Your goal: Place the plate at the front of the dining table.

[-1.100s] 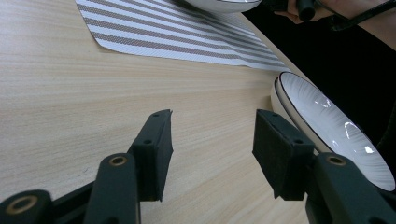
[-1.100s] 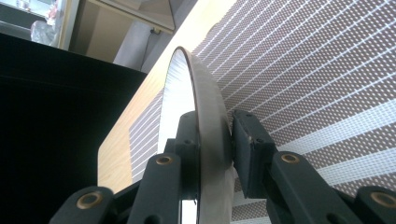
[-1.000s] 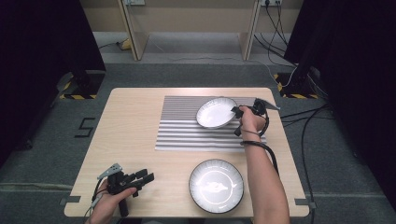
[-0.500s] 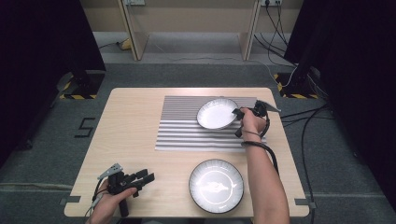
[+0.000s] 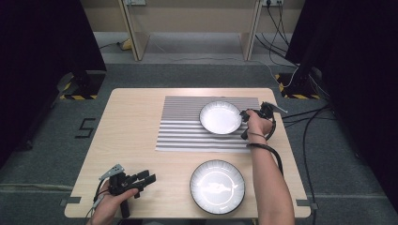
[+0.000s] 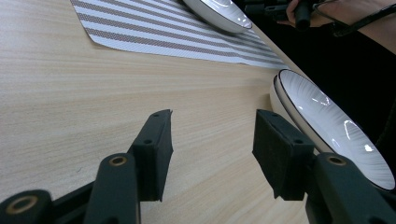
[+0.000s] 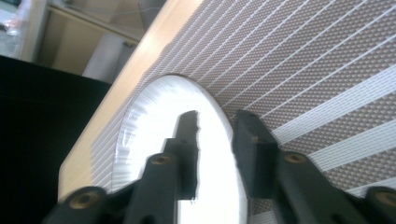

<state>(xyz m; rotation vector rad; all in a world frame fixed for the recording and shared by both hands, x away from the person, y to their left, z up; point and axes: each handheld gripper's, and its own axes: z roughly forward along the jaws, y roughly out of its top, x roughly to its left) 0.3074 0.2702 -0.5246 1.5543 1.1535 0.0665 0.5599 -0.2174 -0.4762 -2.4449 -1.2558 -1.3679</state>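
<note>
While the right gripper [image 5: 245, 118] sits at the right-hand rim of the white plate [image 5: 220, 117] on the striped mat [image 5: 187, 136], its fingers [image 7: 189, 140] straddle that rim: in the right gripper view one finger lies over the plate's bright inner face and the other stands outside the edge, above the mat's weave. These fingers have just been opening, with the plate's rim between them, and a gap shows between the outer finger and the rim, so they stand apart around the edge rather than clamped on it. The plate rests on the far right part of the mat, just ahead of these fingers, and the person's right hand [image 5: 257, 125] wraps the gripper's handle behind them. The left gripper [image 5: 145, 179] lies low over the near left corner of the desk [image 5: 131, 112], its fingers [image 6: 156, 149] parted with bare wood between them and nothing held. A second plate [image 5: 217, 186], white with a dark rim and fine ribbing, stands on the desk just to the right of the left gripper's fingertips; in the left gripper view its rim rises close beside the right-hand finger without touching it. The white plate and the right gripper lie well beyond these fingers, toward the far side of the desk.
</note>
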